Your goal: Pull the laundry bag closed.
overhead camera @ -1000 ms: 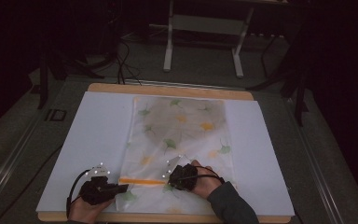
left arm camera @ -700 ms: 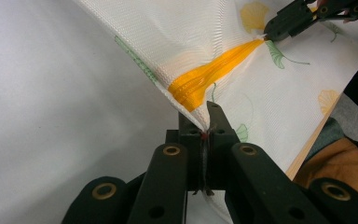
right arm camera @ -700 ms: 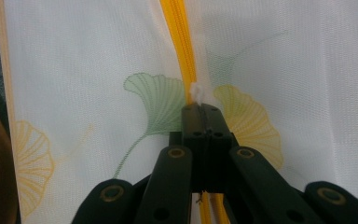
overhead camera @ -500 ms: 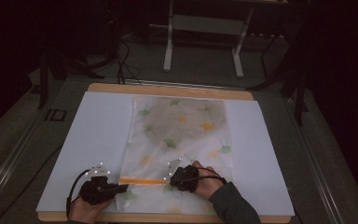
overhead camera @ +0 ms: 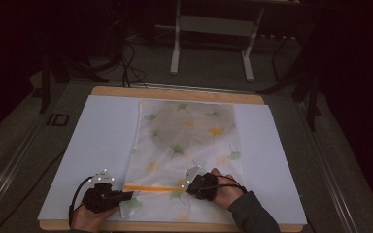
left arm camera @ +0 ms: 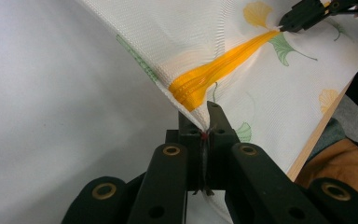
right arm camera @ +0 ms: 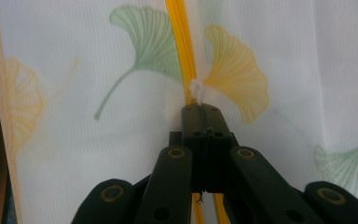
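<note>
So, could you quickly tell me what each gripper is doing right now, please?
Left gripper: closed on the mesh bag's edge beside the orange zipper.
Right gripper: closed on the zipper pull.

Left gripper (left arm camera: 206, 122) jaws pinching mesh bag (left arm camera: 242, 42) corner, orange zipper (left arm camera: 214, 72) beyond, right gripper (left arm camera: 284, 22) on it

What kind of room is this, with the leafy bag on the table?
Probably a workshop or lab set up for recording. A wooden table with a white sheet stands under a bright light in a dark room. Cables run along the floor, and a metal stand is behind.
</note>
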A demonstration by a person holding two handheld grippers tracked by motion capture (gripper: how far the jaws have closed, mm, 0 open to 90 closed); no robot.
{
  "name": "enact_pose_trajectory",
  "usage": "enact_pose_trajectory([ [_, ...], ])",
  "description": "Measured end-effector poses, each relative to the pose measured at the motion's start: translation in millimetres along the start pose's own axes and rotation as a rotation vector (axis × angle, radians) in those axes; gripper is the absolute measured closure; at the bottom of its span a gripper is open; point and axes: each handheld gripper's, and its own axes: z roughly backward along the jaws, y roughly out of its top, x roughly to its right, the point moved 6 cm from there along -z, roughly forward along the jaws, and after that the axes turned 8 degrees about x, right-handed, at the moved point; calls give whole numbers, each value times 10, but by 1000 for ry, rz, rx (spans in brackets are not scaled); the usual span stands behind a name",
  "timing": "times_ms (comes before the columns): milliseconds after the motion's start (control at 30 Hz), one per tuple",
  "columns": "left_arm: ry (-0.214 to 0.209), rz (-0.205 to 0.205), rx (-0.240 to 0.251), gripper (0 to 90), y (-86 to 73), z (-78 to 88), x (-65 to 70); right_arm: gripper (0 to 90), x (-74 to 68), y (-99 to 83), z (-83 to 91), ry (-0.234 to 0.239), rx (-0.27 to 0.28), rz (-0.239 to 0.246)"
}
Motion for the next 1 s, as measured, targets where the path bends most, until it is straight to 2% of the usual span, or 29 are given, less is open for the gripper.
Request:
enact_pose_trajectory([
  [1000, 2, 6, 3, 880, -2, 11, -11, 900, 55, -351, 210, -59, -8, -16],
])
